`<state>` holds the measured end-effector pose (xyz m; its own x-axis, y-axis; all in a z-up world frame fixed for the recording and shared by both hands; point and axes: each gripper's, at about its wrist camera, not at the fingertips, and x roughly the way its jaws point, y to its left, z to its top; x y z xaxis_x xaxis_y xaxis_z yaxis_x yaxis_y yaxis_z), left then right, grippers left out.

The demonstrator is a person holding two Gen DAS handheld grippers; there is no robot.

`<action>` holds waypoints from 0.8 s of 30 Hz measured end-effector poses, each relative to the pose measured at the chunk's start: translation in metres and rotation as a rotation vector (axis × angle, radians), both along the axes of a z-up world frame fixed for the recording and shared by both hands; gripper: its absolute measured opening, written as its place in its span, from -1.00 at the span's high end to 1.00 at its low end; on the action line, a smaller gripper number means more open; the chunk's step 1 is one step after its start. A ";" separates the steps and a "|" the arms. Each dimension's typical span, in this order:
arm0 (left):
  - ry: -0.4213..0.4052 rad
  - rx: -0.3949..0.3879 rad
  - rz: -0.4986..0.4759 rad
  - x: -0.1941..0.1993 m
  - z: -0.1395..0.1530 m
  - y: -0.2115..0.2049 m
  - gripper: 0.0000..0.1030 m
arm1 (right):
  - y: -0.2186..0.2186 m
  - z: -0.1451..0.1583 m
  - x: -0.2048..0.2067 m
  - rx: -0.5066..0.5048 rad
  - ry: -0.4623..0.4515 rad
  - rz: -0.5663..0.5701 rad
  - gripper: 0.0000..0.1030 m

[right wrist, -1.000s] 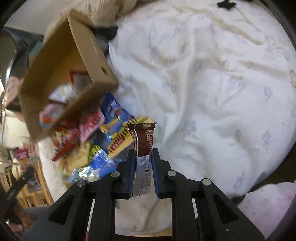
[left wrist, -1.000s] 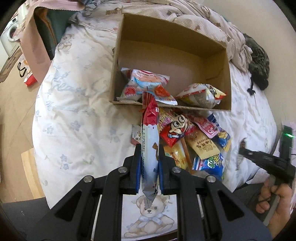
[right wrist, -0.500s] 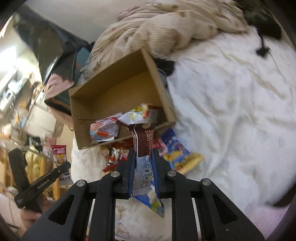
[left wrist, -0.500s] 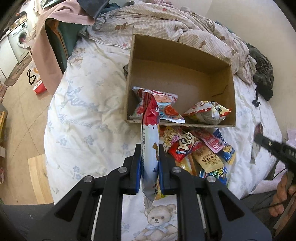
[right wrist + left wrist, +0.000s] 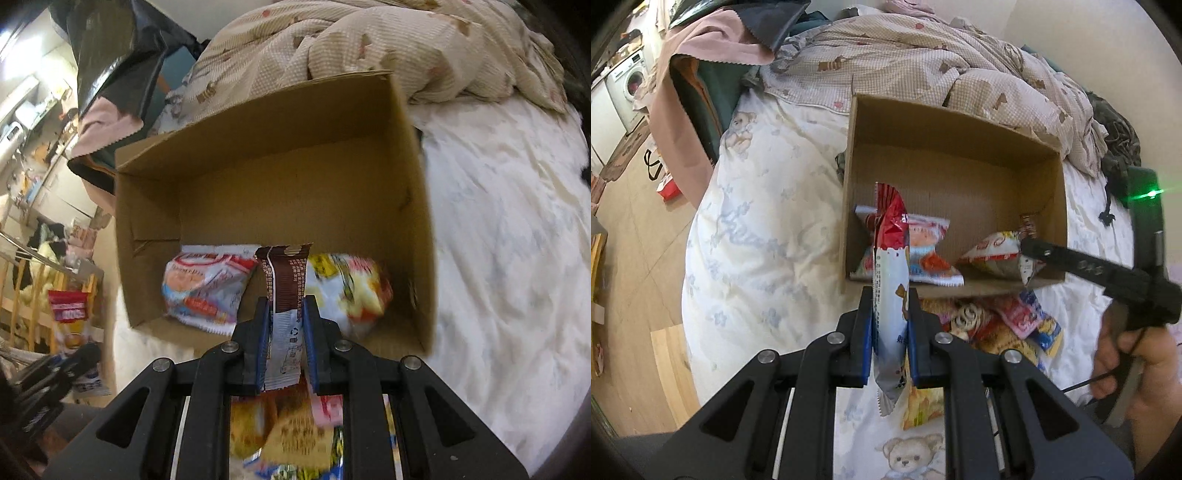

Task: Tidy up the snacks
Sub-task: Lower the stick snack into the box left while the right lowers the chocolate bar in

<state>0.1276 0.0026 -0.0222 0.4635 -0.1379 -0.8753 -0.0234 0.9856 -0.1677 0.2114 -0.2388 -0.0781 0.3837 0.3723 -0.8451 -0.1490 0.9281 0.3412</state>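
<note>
Left gripper (image 5: 889,314) jaws clenched on a long red-and-white snack packet (image 5: 891,273), at the open brown cardboard box (image 5: 955,177) front edge. Only the right wrist view shows the right gripper (image 5: 284,319) jaws grasping a brown-and-white wrapper (image 5: 286,291) over the box; loose snacks below are blurred.
</note>
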 end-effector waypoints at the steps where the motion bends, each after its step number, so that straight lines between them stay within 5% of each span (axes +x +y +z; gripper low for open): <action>1: 0.004 0.003 -0.003 0.006 0.000 -0.001 0.76 | 0.004 -0.003 0.005 -0.011 -0.006 0.004 0.65; 12: -0.045 0.069 -0.061 0.083 -0.002 -0.026 0.76 | 0.014 -0.017 0.056 -0.038 -0.047 0.004 0.65; 16: -0.085 0.035 -0.067 0.087 0.000 -0.028 0.76 | 0.001 0.009 0.052 0.023 -0.057 0.007 0.65; 20: -0.071 0.009 -0.058 0.089 0.002 -0.022 0.76 | -0.003 0.019 0.026 0.160 0.081 0.126 0.65; 24: -0.073 -0.008 -0.026 0.091 0.007 -0.015 0.76 | 0.018 0.002 0.009 0.152 0.188 0.287 0.65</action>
